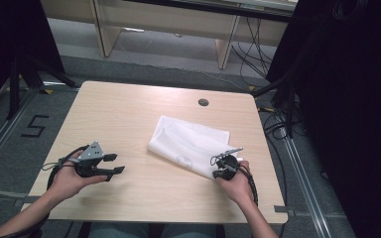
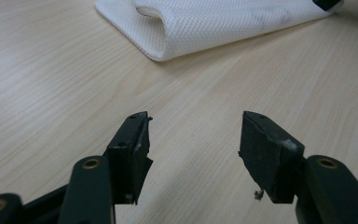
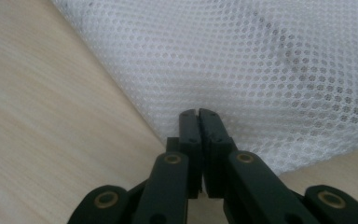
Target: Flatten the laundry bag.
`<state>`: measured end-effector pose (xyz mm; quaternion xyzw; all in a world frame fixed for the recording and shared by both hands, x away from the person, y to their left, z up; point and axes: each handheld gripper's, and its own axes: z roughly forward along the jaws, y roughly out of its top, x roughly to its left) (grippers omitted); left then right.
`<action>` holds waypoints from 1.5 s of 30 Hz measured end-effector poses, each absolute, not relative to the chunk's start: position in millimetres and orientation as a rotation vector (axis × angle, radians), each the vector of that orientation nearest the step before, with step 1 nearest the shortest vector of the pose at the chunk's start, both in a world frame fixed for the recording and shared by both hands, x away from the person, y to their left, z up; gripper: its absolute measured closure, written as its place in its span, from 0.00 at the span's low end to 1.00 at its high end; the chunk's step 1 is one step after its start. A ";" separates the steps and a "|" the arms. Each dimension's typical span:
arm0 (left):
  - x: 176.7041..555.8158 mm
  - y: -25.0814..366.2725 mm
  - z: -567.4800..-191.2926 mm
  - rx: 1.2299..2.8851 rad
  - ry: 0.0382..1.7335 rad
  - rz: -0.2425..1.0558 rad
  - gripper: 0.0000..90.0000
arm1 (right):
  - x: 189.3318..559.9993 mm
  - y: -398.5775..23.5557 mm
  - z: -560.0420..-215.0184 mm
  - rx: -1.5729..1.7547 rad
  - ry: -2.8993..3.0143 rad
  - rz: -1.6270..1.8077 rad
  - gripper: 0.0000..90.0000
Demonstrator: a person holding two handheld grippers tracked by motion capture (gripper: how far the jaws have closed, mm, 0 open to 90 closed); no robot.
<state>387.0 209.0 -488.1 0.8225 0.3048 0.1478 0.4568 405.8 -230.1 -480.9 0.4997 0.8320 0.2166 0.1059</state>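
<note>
A folded white mesh cloth (image 1: 186, 141) lies on the right half of the pale wooden table (image 1: 129, 109). At its near right corner sits my right gripper (image 1: 216, 162). In the right gripper view its jaws stand together (image 3: 198, 112) with the cloth's edge (image 3: 261, 60) puckered at their tips. My left gripper (image 1: 115, 163) rests near the table's front left, well apart from the cloth, pointing right. Its jaws stand wide apart (image 2: 193, 135) over bare wood, with the cloth's folded corner (image 2: 205, 23) farther ahead.
A round cable hole (image 1: 203, 102) sits in the table top beyond the cloth. Black curtains hang at both sides, and cables (image 1: 278, 124) trail on the floor to the right. Desk legs (image 1: 104, 34) stand behind.
</note>
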 end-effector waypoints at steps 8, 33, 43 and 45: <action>387.2 210.6 -487.5 2.035 0.754 0.363 0.47 | 424.5 -248.8 -442.1 1.423 2.310 0.745 0.79; 385.7 212.8 -488.4 2.027 0.763 0.362 0.47 | 527.5 -239.2 -489.1 1.406 2.361 0.652 0.56; 385.6 212.5 -488.0 2.044 0.756 0.365 0.47 | 523.1 -228.6 -486.5 1.376 2.406 0.630 0.88; 385.3 212.2 -487.9 2.035 0.758 0.361 0.47 | 521.2 -223.3 -485.1 1.395 2.414 0.599 0.93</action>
